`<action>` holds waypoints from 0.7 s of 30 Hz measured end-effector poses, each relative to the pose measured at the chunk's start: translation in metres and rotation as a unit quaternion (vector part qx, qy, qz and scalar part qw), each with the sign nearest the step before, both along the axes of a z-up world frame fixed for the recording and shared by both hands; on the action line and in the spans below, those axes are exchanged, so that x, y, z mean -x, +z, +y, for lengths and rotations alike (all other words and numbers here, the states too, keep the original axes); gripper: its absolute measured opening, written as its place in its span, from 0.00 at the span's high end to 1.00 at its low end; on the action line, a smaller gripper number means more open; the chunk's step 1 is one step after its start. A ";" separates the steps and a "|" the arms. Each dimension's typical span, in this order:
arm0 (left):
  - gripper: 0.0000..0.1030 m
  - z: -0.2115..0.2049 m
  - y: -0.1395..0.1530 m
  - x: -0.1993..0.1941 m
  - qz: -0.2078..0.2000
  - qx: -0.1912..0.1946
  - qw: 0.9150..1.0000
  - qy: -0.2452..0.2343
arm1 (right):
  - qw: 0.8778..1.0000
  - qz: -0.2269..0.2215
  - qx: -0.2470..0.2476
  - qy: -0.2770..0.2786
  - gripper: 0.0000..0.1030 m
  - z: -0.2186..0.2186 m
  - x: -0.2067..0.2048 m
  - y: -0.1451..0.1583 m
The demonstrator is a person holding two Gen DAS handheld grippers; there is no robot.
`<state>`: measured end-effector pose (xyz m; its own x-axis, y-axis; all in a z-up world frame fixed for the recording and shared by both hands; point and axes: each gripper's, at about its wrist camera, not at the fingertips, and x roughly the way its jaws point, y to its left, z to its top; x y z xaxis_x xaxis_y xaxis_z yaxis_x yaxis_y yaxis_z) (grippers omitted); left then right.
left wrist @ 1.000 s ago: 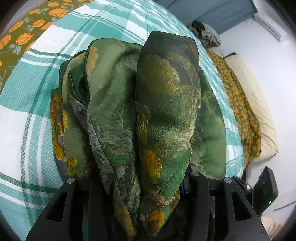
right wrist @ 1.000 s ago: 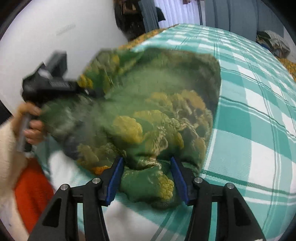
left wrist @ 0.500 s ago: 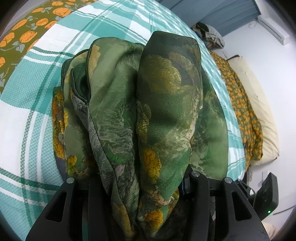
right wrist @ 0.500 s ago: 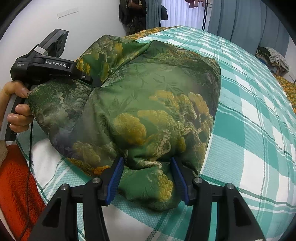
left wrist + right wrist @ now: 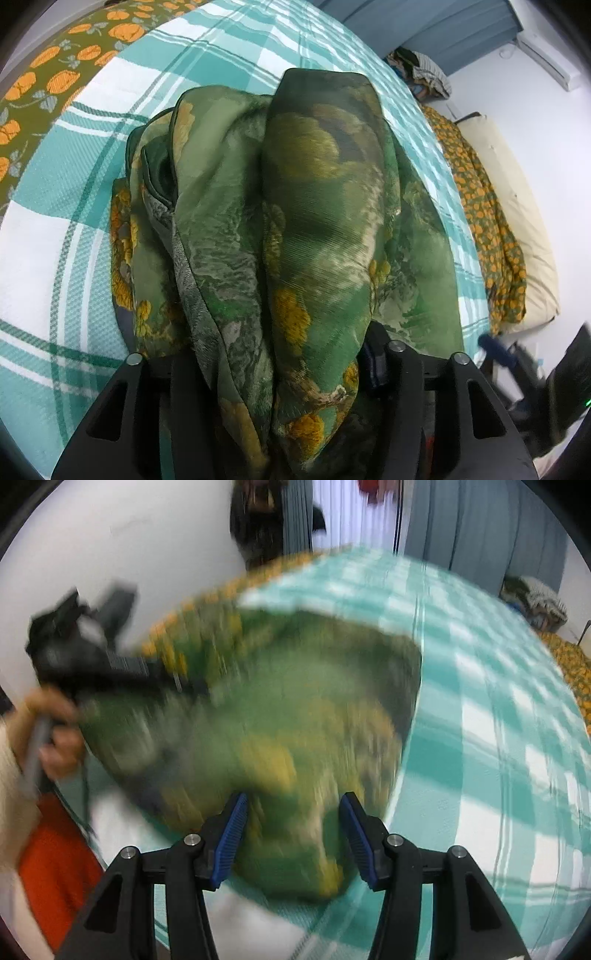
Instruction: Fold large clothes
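A green garment point(image 5: 314, 221) with yellow flowers lies bunched on the teal plaid bed cover point(image 5: 55, 240). In the left wrist view its thick folds run between the fingers of my left gripper point(image 5: 273, 362) and hide the pads. Those jaws are opening with the cloth still filling the gap. The right wrist view is blurred. There my right gripper point(image 5: 293, 819) has its blue pads point(image 5: 231, 834) on either side of a fold of the garment point(image 5: 295, 720), shut on it. A hand point(image 5: 55, 734) holds the left gripper point(image 5: 199, 690) at the garment's far left end.
A cream pillow point(image 5: 517, 206) and an orange-flowered sheet point(image 5: 487, 236) lie along the bed's right side. A heap of clothes point(image 5: 424, 70) sits at the far end by grey-blue curtains point(image 5: 461, 524). Something orange-red point(image 5: 55, 867) lies below the bed's edge at lower left.
My right gripper has risen with its fold, and its view has gone blurred. In the left view the right finger has shifted slightly outward; the garment hangs as before.
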<state>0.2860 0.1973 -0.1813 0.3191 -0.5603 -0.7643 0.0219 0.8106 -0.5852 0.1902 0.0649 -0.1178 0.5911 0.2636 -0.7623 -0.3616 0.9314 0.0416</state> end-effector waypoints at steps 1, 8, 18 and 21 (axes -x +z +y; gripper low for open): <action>0.39 0.001 0.003 0.001 0.001 0.005 1.000 0.001 | 1.000 -0.005 -0.024 0.009 0.47 0.007 -0.009 0.007; 0.15 0.062 0.031 0.030 -0.031 0.029 0.997 0.070 | 0.996 0.034 -0.055 0.067 0.47 0.065 -0.048 -0.026; 0.12 0.109 -0.060 0.029 0.031 0.187 0.969 0.159 | 0.996 0.036 -0.056 0.062 0.47 0.071 -0.055 -0.044; 0.09 0.098 -0.070 0.018 0.021 0.236 0.960 0.151 | 0.996 0.035 -0.054 0.062 0.47 0.074 -0.055 -0.044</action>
<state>0.2681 0.2952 -0.2514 0.4951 -0.7345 -0.4641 -0.2039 0.4210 -0.8838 0.2450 0.1384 -0.1622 0.4946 0.4139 -0.7642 -0.4665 0.8683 0.1684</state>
